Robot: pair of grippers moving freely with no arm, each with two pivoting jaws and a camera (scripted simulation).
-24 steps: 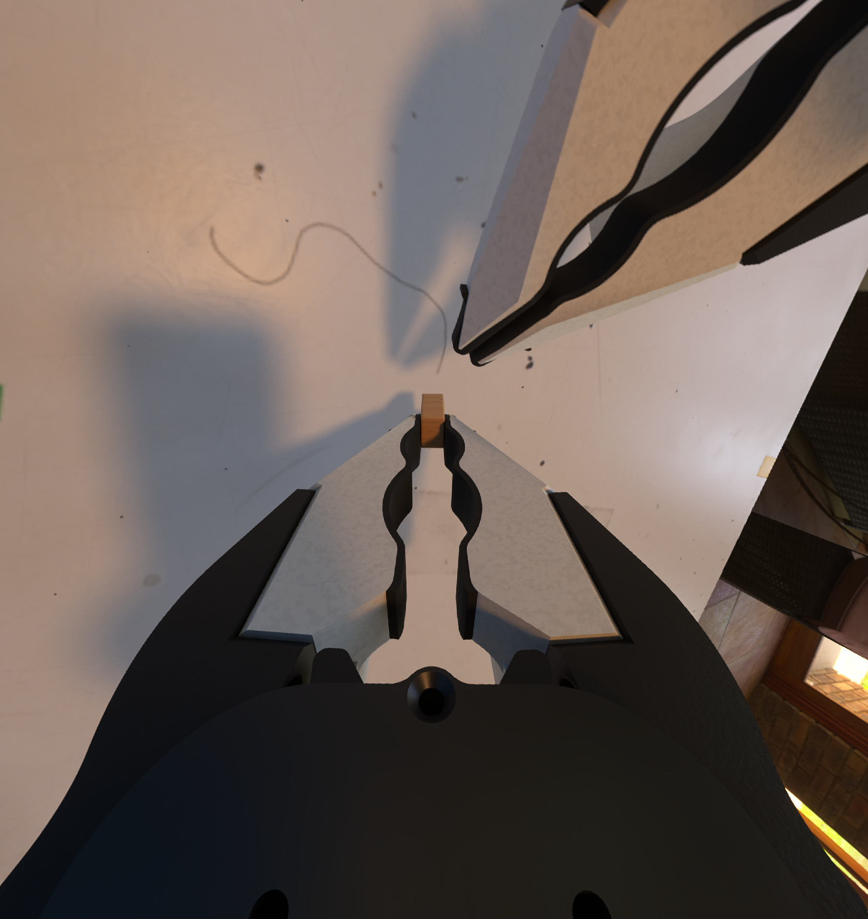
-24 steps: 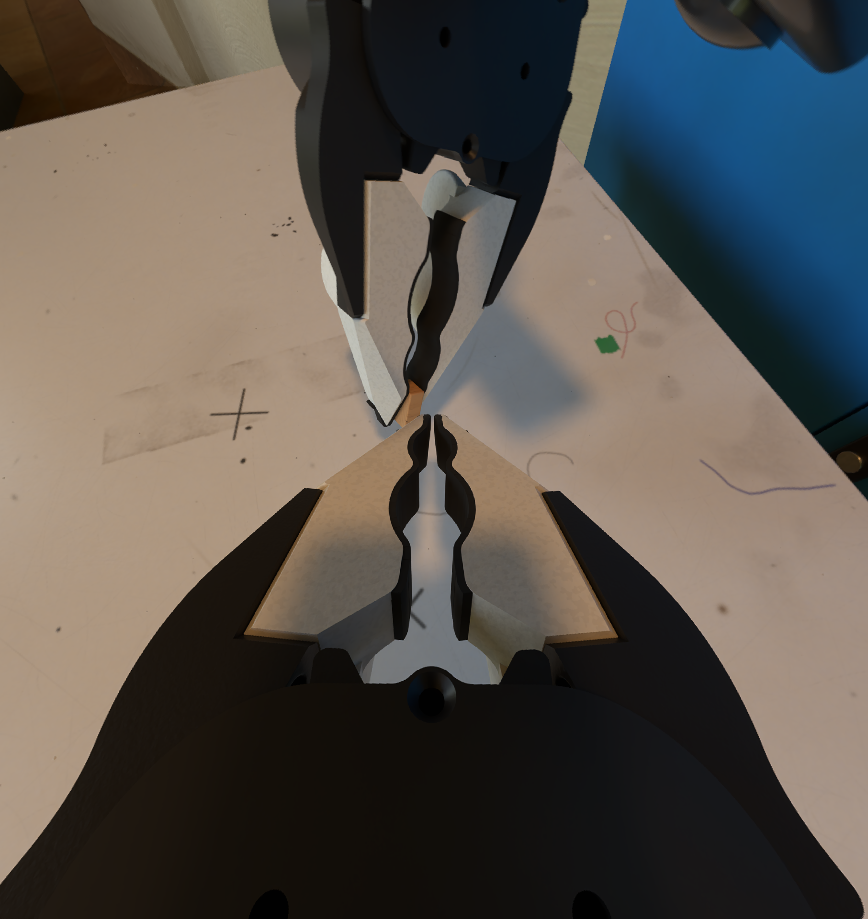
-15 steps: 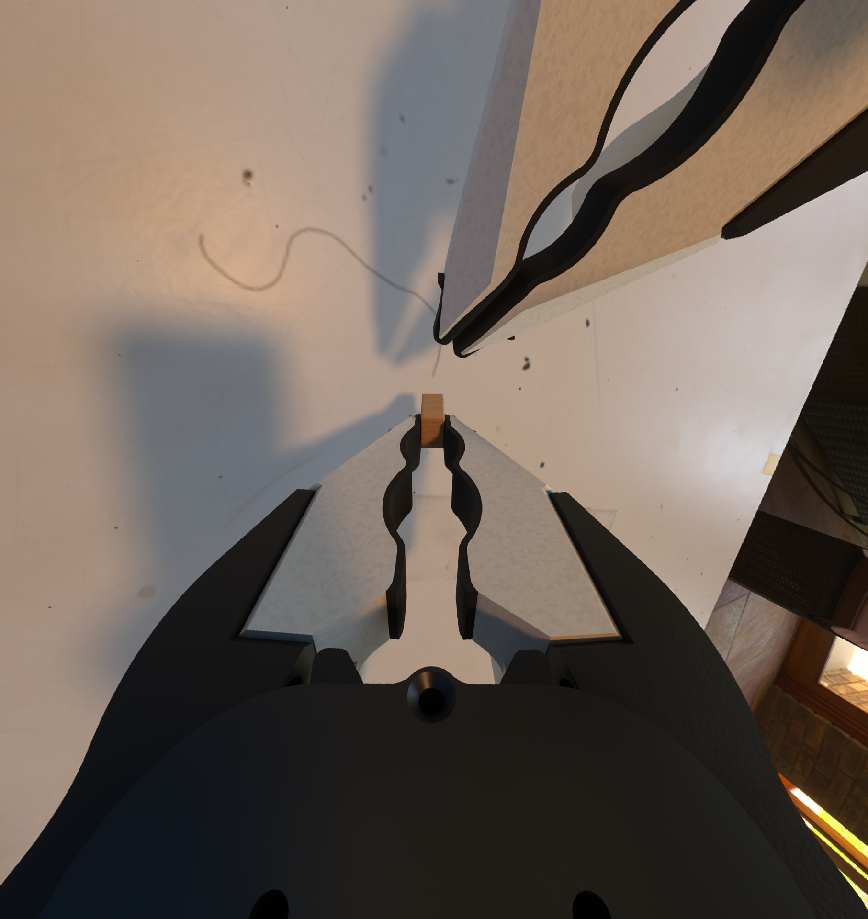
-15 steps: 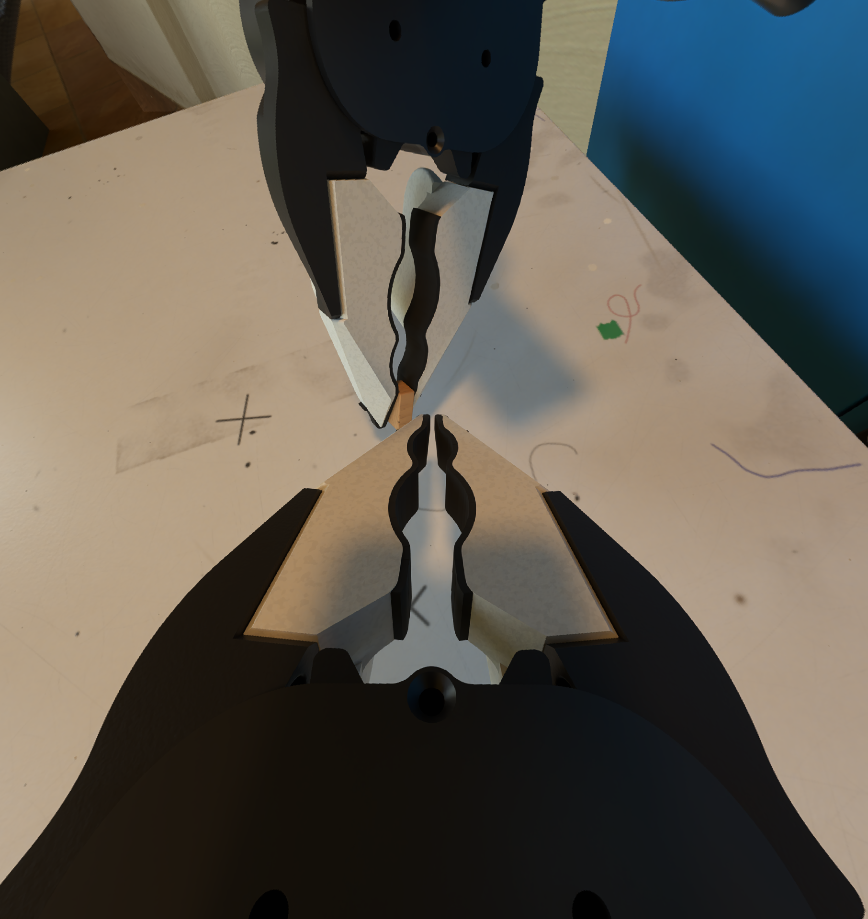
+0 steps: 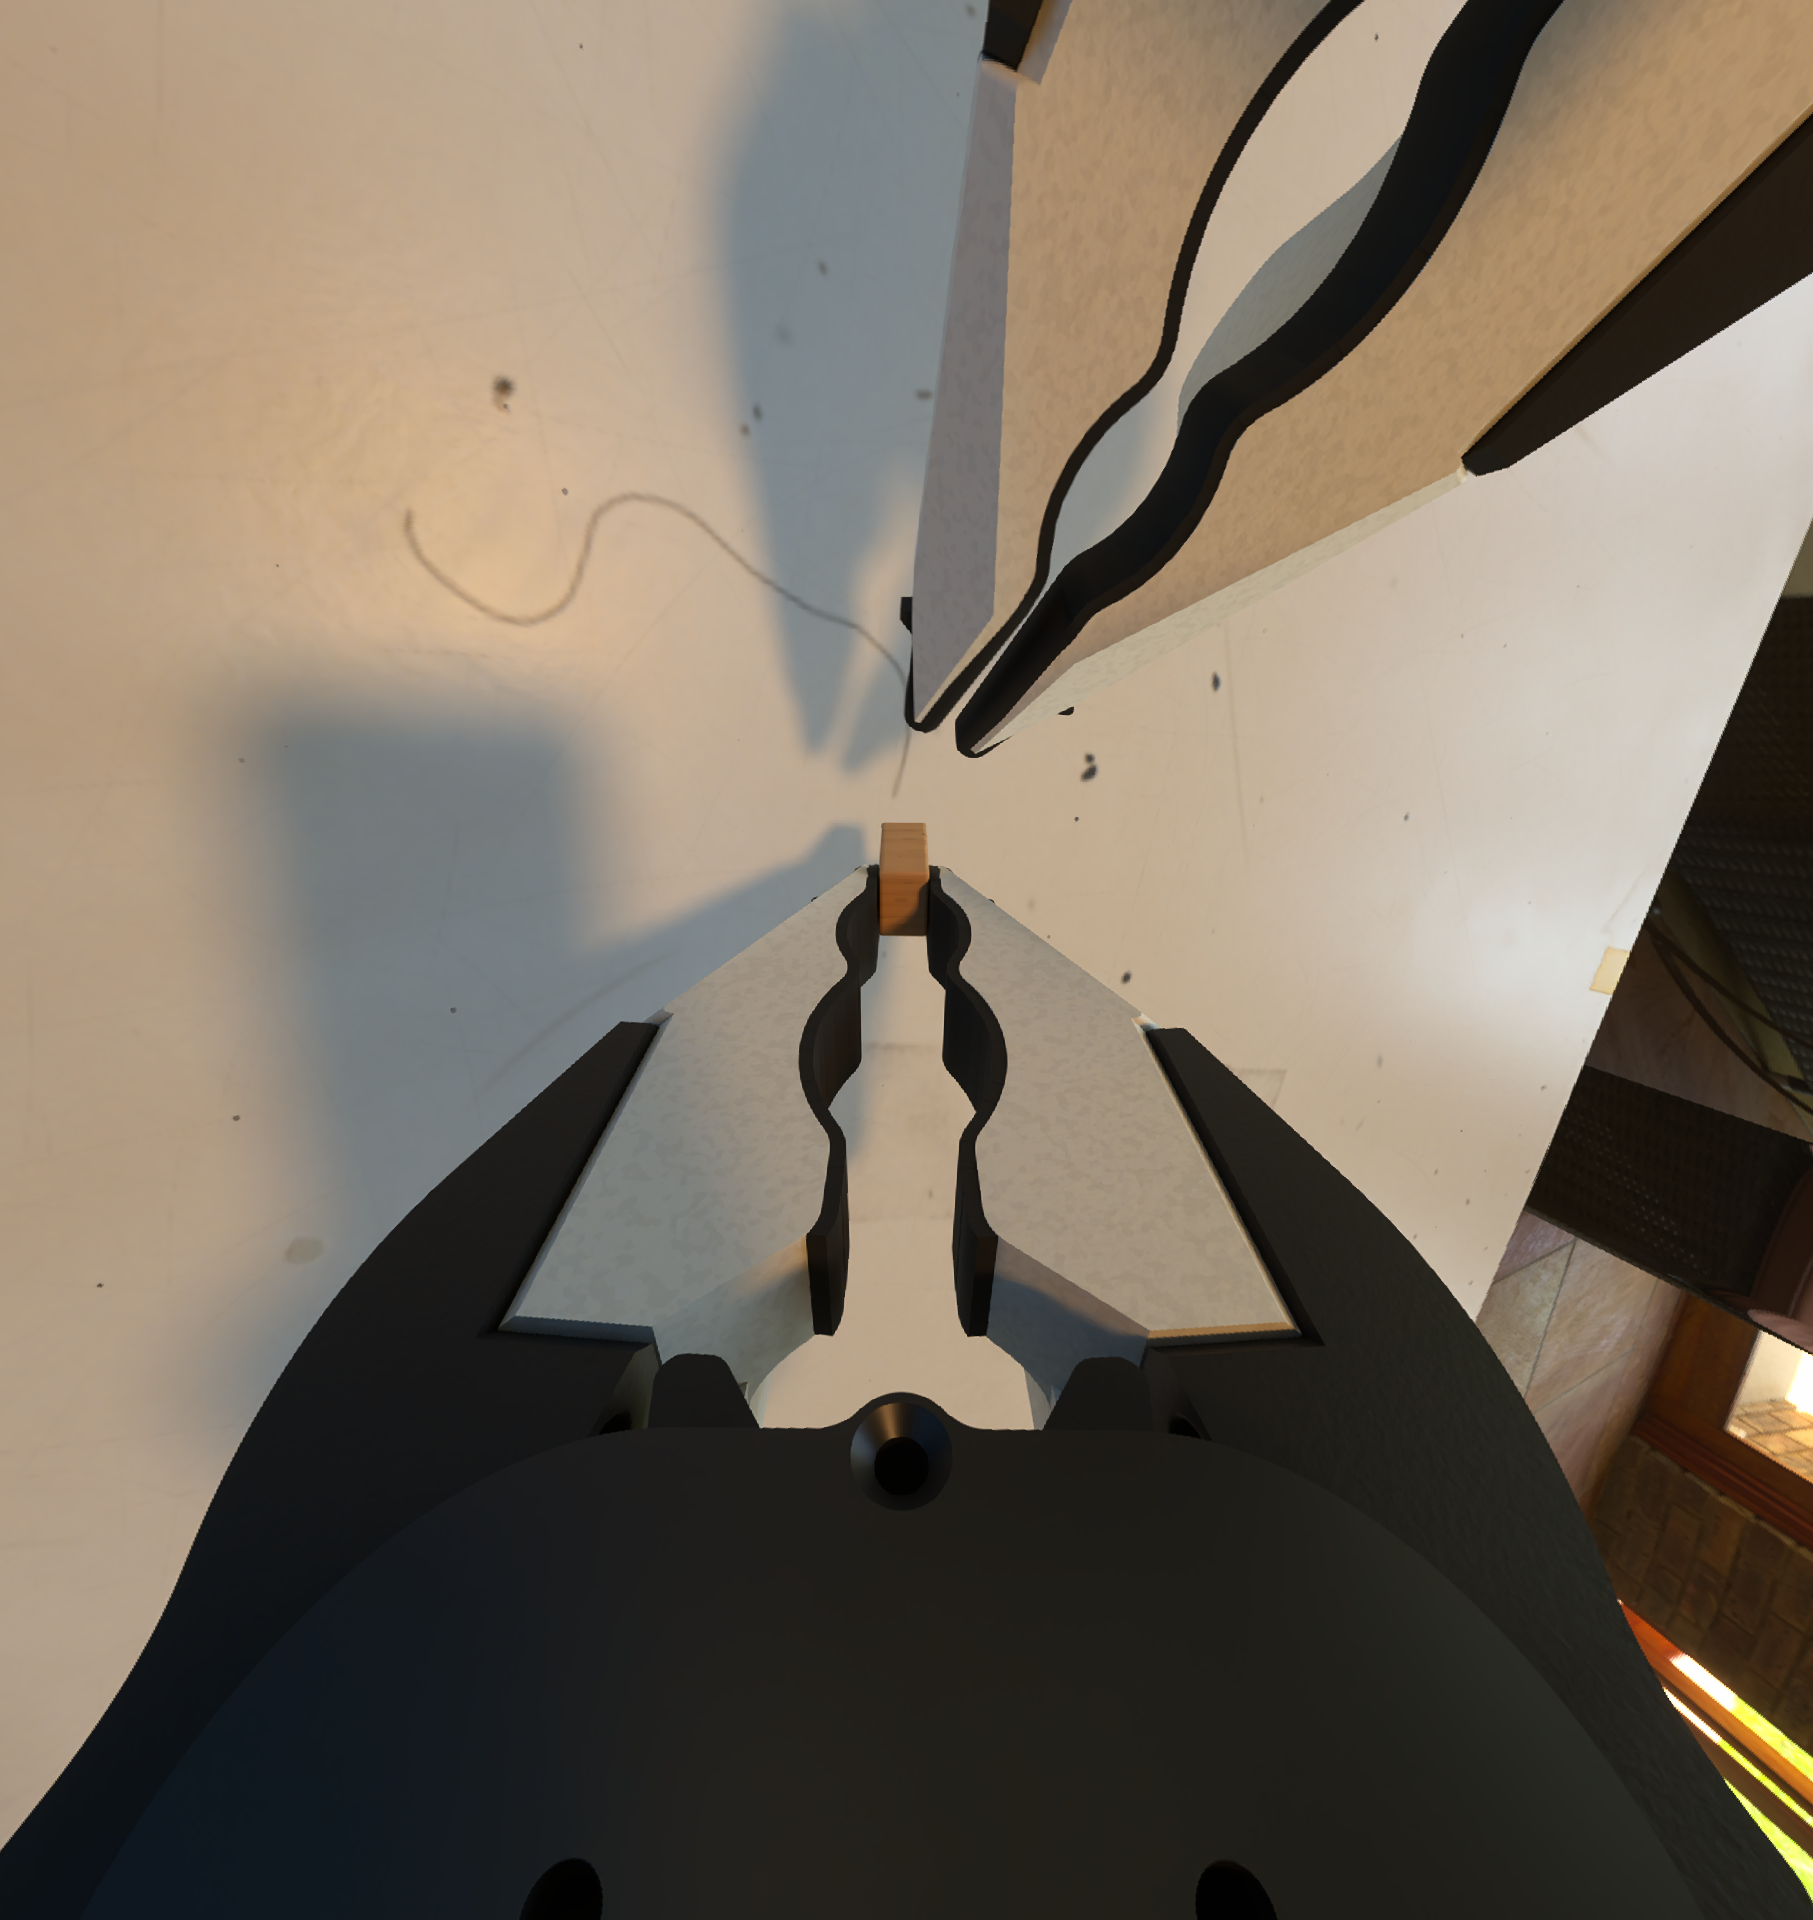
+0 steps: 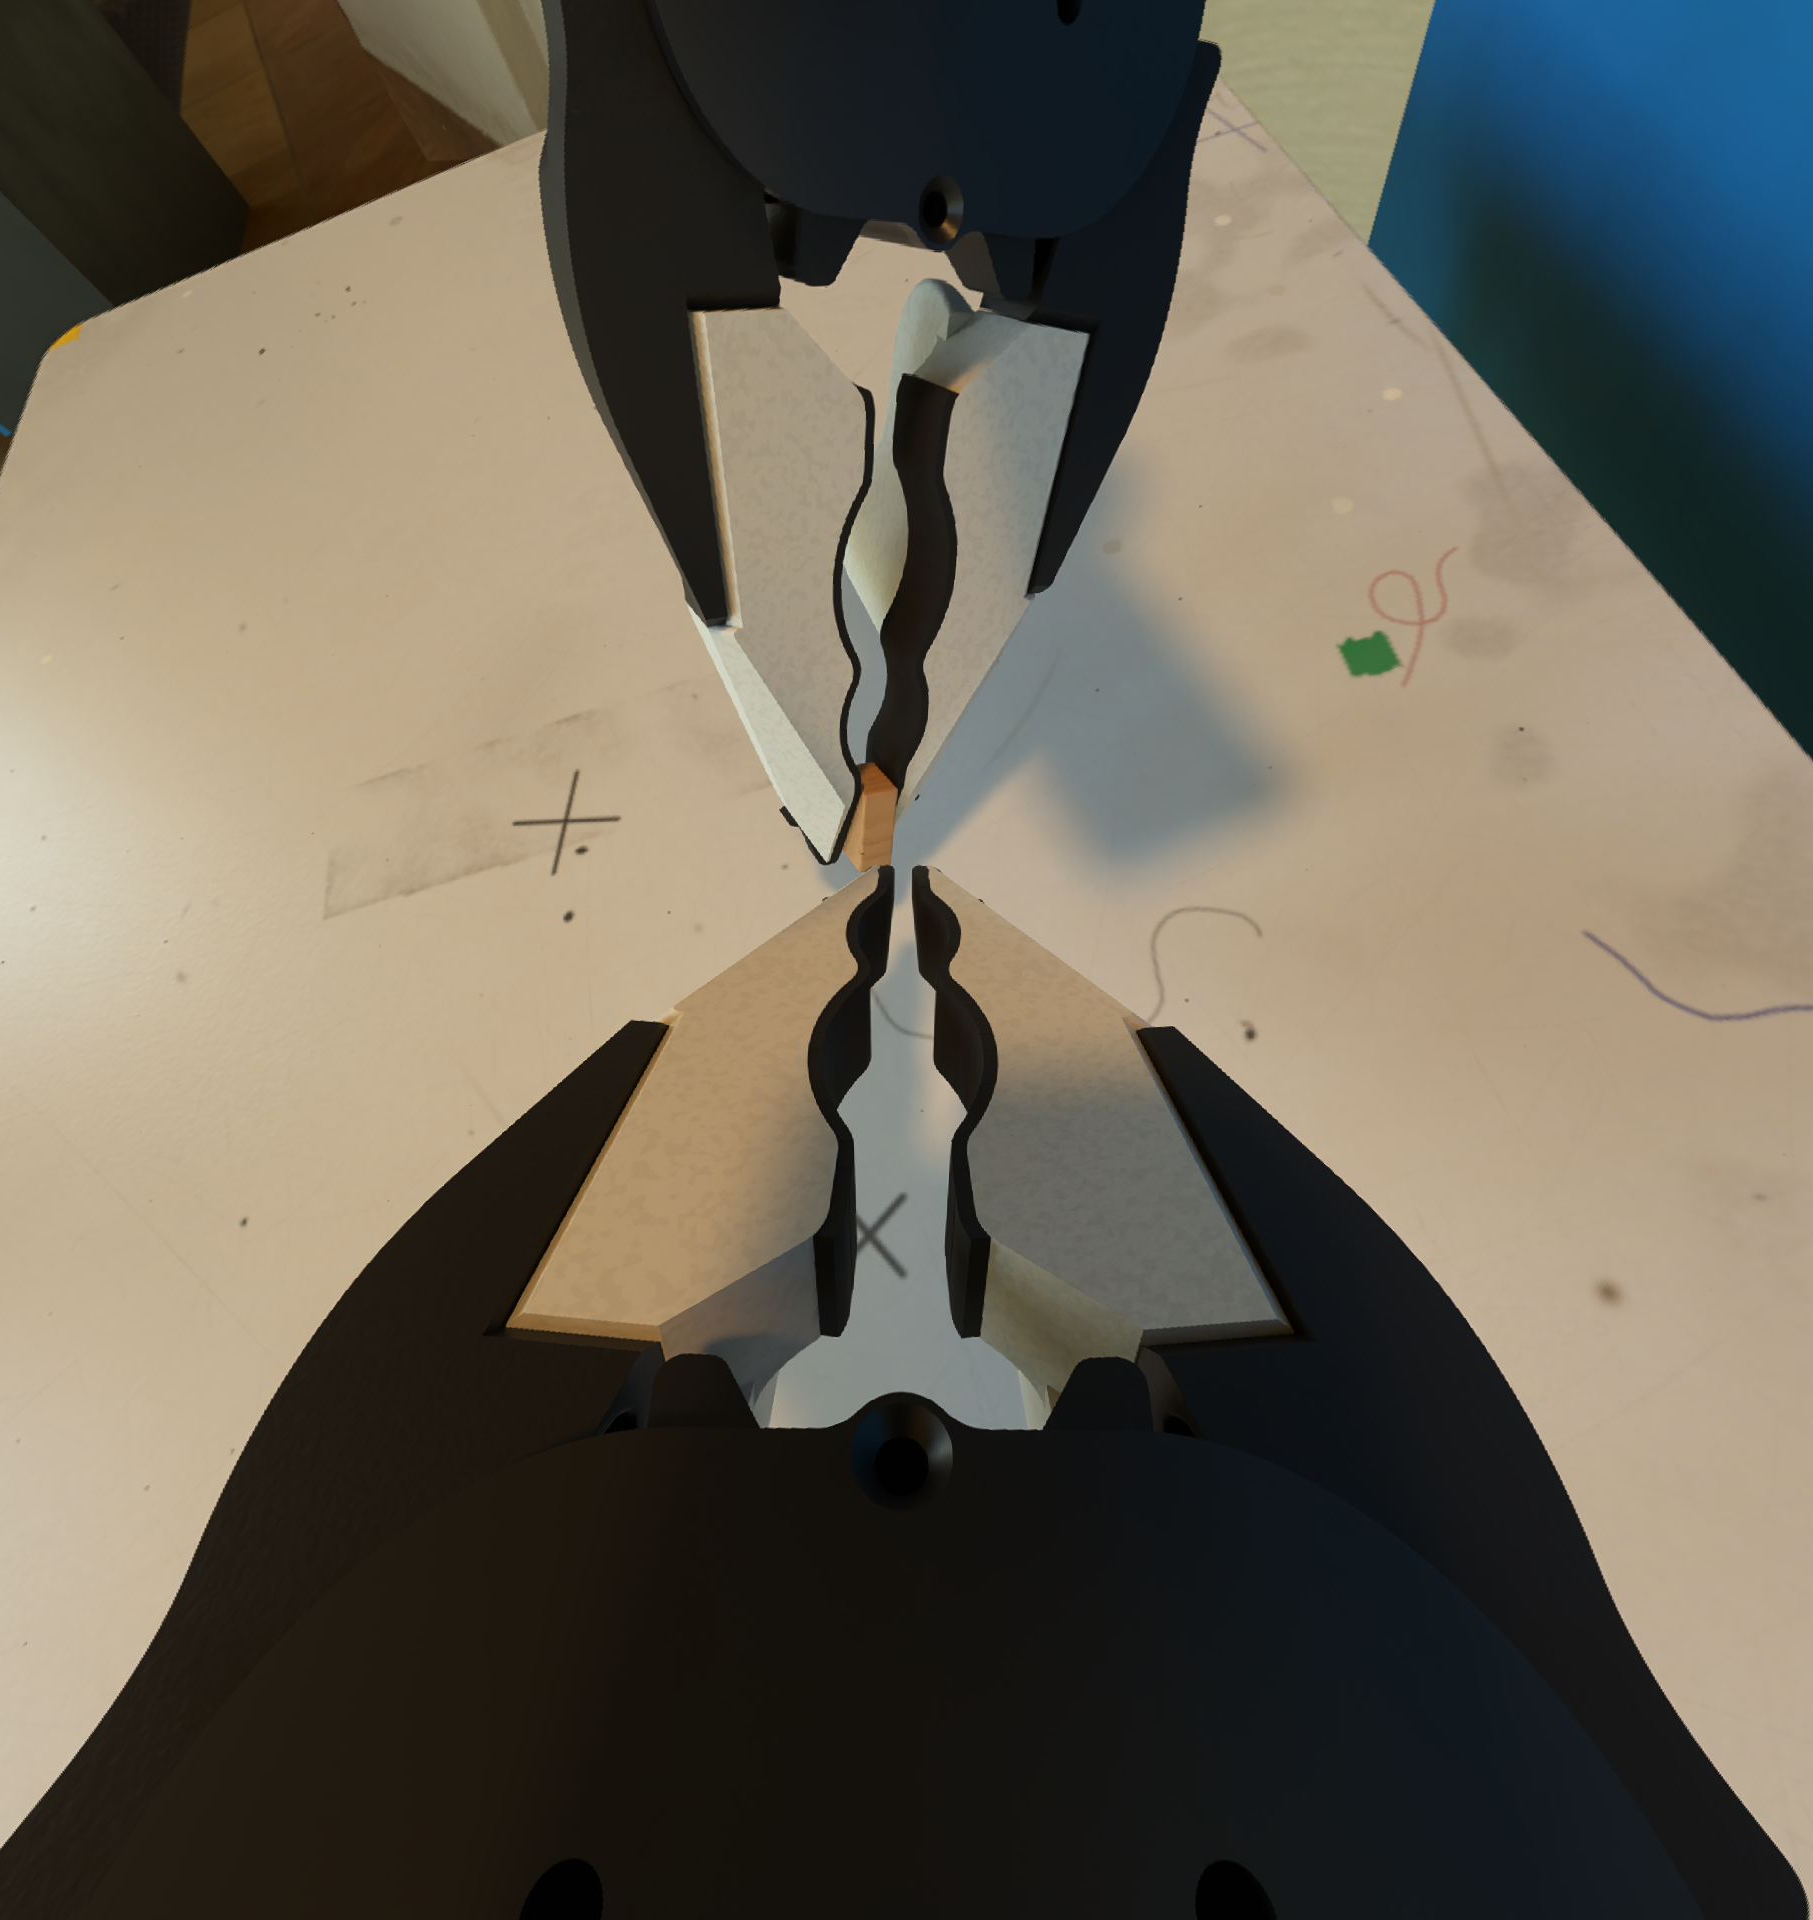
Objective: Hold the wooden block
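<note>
A small wooden block is pinched between the fingertips of my left gripper, above the pale table. In the right wrist view the same block shows at the tips of the left gripper, which points down from the top of the frame. My right gripper is shut to a narrow slit with nothing in it, its tips just below the block and apart from it. In the left wrist view the right gripper hangs in from the upper right, tips just beyond the block.
The table bears pen marks, crosses and a green tape scrap. Its edge runs down the right of the left wrist view, with floor beyond. A blue wall stands past the table's right side.
The right gripper has swung to a steeper angle and shifted slightly left in the left wrist view, staying close to the block. The left gripper keeps its hold on the block.
</note>
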